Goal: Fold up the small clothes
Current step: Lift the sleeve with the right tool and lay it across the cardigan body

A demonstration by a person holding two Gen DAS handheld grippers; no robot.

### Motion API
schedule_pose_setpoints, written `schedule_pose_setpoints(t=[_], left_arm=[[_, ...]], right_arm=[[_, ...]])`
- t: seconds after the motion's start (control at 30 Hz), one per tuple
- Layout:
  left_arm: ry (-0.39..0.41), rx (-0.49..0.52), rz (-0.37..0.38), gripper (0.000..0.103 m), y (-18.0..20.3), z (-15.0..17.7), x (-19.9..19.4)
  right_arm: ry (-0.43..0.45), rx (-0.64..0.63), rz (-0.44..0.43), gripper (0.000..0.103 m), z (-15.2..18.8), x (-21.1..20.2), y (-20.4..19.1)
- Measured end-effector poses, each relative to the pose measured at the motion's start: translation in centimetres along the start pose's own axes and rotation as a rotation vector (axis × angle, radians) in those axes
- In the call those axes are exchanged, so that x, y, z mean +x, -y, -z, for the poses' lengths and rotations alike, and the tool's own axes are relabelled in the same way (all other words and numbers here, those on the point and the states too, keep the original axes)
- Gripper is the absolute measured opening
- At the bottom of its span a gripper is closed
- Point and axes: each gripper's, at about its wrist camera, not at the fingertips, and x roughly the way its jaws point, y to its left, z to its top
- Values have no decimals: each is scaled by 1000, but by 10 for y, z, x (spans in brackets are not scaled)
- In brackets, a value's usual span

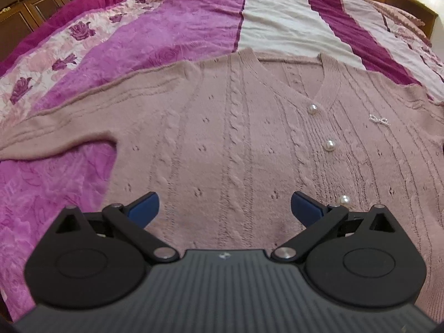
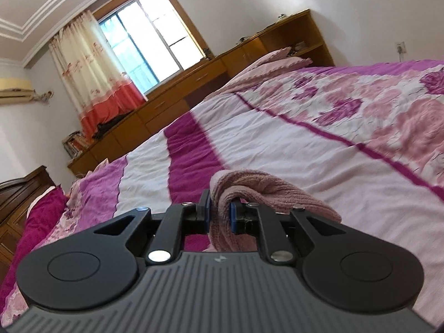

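- Bedspread (image 1: 277,27): the largest surface ahead of both your tools. It is a crinkled quilted fabric in panels of magenta, lilac and white, plus a pink rose print. It reaches forward to the far edge in both wrist views.
- Wooden cabinets (image 2: 172,102): a long low run in orange-brown wood with flat drawer fronts, far ahead of your right tool and beyond the bed. One window (image 2: 149,36) sits above them, with one cream and coral curtain (image 2: 91,75) hanging at its left.
- Cardigan (image 1: 236,127): one dusty-pink knit garment, spread flat on the bedspread directly under and ahead of your left tool. It has cable ribs running lengthwise, small eyelet holes, and a ribbed V-neck at the far end. One sleeve (image 1: 69,130) extends out to the left.
- Right gripper (image 2: 219,213): clamped on a bunched fold of the cardigan (image 2: 249,191). The ribbed knit drapes over the right finger and hangs down between the blue pads (image 2: 206,213). It is held above the bedspread.
- Left gripper (image 1: 224,208): fingers spread wide apart, holding nothing, hovering low over the cardigan's lower body.
- Pearl buttons (image 1: 330,145): three visible, round and glossy white, in a line ahead and to the right of your left tool. The nearest sits just beside its right finger.
- Beaded bow (image 1: 379,120): one small white trim piece, further right of the buttons.
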Motion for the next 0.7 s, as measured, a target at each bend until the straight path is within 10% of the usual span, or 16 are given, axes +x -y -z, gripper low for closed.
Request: schedule_pose_setpoints(t=[0.7], left_arm=[[73,-86,-36,103,-77,-2,-22]], right_arm=[[-108,-58,-137,14,97,32,-212]])
